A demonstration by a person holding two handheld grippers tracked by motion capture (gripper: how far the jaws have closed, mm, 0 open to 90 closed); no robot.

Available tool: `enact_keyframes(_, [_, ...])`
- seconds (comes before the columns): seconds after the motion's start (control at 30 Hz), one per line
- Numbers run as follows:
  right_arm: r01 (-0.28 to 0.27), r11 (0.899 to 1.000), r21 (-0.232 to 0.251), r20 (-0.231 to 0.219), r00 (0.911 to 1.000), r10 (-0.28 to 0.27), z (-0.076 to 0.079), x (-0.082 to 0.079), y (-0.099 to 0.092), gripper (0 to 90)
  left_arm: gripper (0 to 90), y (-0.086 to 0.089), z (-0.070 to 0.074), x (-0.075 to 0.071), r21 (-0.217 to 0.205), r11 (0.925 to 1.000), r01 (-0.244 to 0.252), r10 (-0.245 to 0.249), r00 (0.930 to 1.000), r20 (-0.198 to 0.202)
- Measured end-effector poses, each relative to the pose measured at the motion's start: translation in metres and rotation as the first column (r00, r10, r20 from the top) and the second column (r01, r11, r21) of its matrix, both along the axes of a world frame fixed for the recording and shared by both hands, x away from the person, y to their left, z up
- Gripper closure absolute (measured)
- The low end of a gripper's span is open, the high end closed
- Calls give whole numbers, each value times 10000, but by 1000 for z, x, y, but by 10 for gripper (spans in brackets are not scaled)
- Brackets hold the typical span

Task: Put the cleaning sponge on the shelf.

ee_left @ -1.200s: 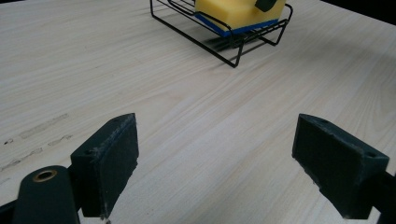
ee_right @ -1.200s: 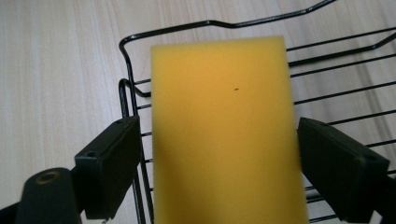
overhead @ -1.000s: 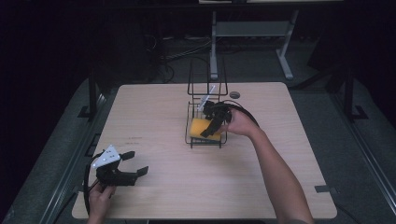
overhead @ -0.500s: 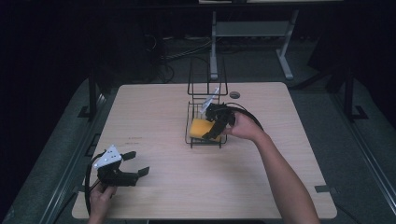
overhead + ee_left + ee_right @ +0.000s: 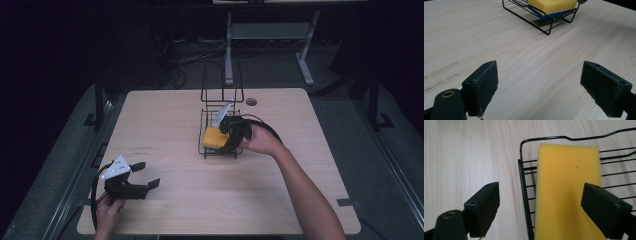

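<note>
Yellow sponge [image 5: 567,192] lies in wire rack [image 5: 524,185] beneath open right claw [image 5: 549,212].

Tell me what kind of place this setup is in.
Probably a lab or test room, not a kitchen: a bare wooden table on dark carpet, the metal legs of another bench behind it with loose cables on the floor, and only a wire rack holding a yellow sponge.

Between the right gripper [image 5: 540,216]'s spread jaws lie the black wire rack [image 5: 523,185]'s rim and the yellow rectangular sponge [image 5: 567,190]; bare wood lies left of the left-hand pad. Ahead of the left gripper [image 5: 539,87]'s fingers, the light wooden table [image 5: 529,57] runs open up to the rack.
</note>
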State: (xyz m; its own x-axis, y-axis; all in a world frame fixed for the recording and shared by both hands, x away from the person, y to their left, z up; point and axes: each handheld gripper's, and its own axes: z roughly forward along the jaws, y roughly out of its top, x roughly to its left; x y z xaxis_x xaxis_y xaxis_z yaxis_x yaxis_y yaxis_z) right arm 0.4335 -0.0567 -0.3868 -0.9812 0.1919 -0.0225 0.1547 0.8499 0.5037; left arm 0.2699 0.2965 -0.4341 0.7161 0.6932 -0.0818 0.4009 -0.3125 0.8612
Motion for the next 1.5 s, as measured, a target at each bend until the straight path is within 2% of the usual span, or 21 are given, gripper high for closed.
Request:
enact_keyframes(0.17, [-28,10000,-37,-95,10000,27,-5,-4,1,150,141,0,0,0,0,10000,11,-11,10000,24])
enact_keyframes(0.43, [-134,9998,160,190,9997,131,-2,-11,1,150,141,0,0,0,4,10000,-23,23,10000,23])
enact_keyframes(0.7, [-235,9997,79,365,9991,232,-2,-20,-1,150,141,0,0,0,-21,10000,-48,48,10000,7])
enact_keyframes(0.93, [-290,9995,134,561,9980,282,2,-27,-5,150,141,0,0,0,9,10000,-2,2,10000,1])
enact_keyframes(1.13, [-302,9992,271,617,9977,285,4,-35,-10,150,141,-1,0,1,19,10000,-12,12,10000,4])
enact_keyframes(1.5, [-385,9990,211,608,9975,371,3,-50,-21,150,141,-2,-1,1,42,10000,-45,45,10000,-41])
